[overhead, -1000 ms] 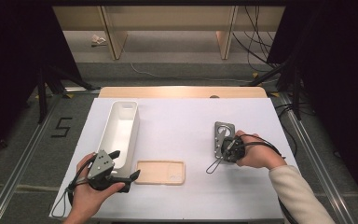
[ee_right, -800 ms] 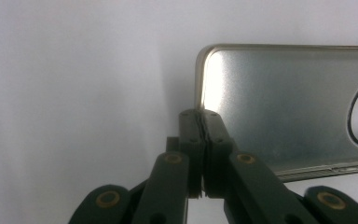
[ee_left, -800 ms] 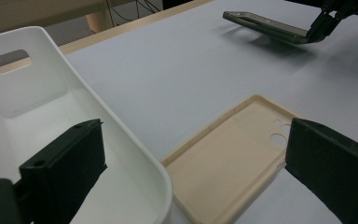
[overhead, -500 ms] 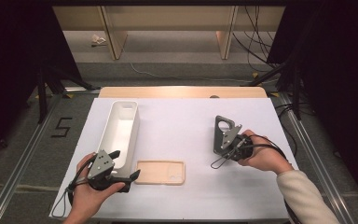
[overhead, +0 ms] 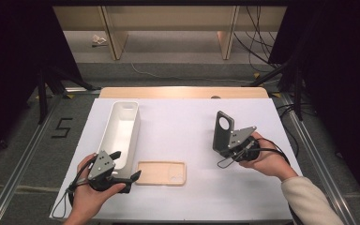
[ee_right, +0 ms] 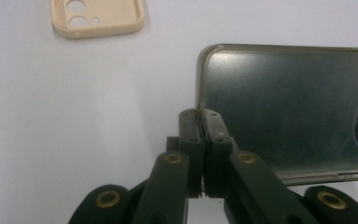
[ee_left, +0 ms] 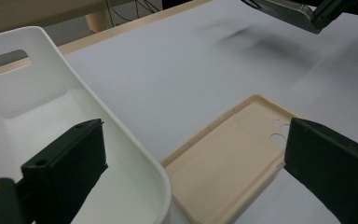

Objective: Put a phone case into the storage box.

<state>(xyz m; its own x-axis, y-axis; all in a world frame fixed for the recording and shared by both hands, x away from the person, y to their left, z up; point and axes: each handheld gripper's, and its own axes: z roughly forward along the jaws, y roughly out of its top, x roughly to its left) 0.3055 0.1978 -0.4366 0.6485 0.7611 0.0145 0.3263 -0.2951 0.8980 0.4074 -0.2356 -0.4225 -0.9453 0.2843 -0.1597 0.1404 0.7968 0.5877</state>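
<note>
Grey phone case [overhead: 223,132], pinched by its rim in the closed right gripper [ee_right: 204,122] above the tabletop's [overhead: 187,117] right half, should travel level toward the white bin [overhead: 121,133]; left gripper [overhead: 124,165] stands wide by the beige phone case [overhead: 161,173].

Grey phone case [overhead: 223,132], kinda dark gunmetal, dull sheen inside. Beige phone case [overhead: 161,173], peachy tan all over, plain. Bin [overhead: 122,133] plain white, no markings. Table cover [overhead: 183,122] pale lavender-white; wood edge [overhead: 183,92] light tan. Both grippers, left [overhead: 122,166] and right [overhead: 228,149], black with grey top plates; brass-coloured rivets on right one. Sleeve [overhead: 309,201] cream. Floor grey, black "5" [overhead: 62,127] marked on it.
</note>
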